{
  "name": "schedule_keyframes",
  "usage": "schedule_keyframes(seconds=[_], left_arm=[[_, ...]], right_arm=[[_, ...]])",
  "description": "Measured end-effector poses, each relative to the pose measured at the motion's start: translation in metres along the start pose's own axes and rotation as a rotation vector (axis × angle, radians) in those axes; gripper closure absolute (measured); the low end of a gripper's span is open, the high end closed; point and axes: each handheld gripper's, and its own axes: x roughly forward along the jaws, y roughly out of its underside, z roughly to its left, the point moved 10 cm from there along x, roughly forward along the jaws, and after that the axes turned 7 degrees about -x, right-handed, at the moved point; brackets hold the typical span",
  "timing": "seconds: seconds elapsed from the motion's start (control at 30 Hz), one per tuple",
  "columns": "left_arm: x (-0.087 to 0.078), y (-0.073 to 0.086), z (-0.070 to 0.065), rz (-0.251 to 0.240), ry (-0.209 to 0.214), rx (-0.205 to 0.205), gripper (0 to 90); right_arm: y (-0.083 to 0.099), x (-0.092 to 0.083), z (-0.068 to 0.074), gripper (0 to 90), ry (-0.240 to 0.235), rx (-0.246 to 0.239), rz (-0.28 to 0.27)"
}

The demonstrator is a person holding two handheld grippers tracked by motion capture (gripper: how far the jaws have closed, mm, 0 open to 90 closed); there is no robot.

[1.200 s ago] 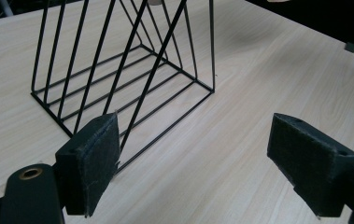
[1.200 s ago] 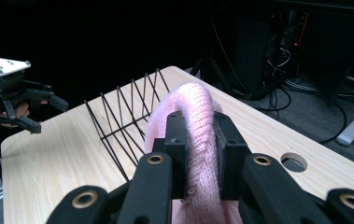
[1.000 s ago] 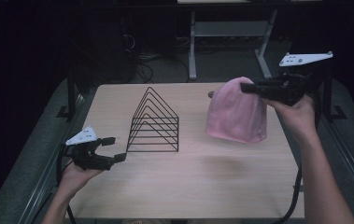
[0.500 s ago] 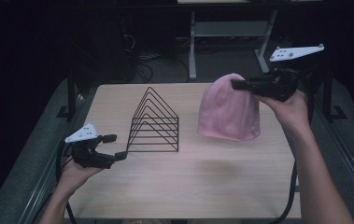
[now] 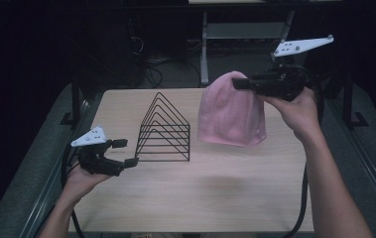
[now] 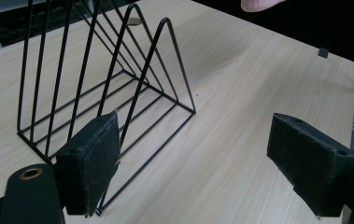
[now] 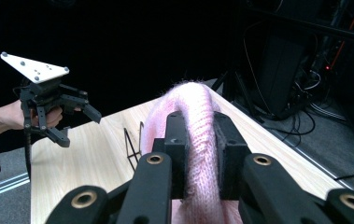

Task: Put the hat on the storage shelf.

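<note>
Wire rack (image 5: 164, 130), black, made of triangular loops, is standing upright on the wooden table (image 5: 200, 193), a little left of the table's centre in the high view. Pink knit hat (image 5: 232, 110) is hanging in the air just right of the rack, its lower hem dangling above the tabletop and casting a soft shadow there; whether the hem is brushing the wood cannot be told. Right gripper (image 5: 242, 83) is pinching the hat at its crown, above and to the right of the rack's peak; in the right gripper view the jaws are sitting narrow, pressing a fold of pink knit (image 7: 198, 140) between the two pads. The right hand (image 5: 297, 109) is gripping the tool from behind, forearm running down to the near edge. Left gripper (image 5: 123, 152) is hovering low, just left of the rack's near left corner, held by the left hand (image 5: 84, 177) at the table's left edge. Its jaws are standing wide apart with nothing between them; in the left gripper view the pads (image 6: 90, 158) are framing bare wood, the left pad lying in front of the rack's (image 6: 104, 88) nearest corner wire. Behind the rack, beyond the table's far edge, cables and a metal stand (image 5: 205, 44) are sitting in the dark.
</note>
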Motion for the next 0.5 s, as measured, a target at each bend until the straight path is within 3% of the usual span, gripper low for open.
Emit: schedule_keyframes(seconds=[0.5], left_arm=[[0.0,-0.014,-0.006,-0.001,0.024,0.023,17.0]], right_arm=[[-0.027,0.02,0.017,78.1,-0.048,-0.037,-0.016]])
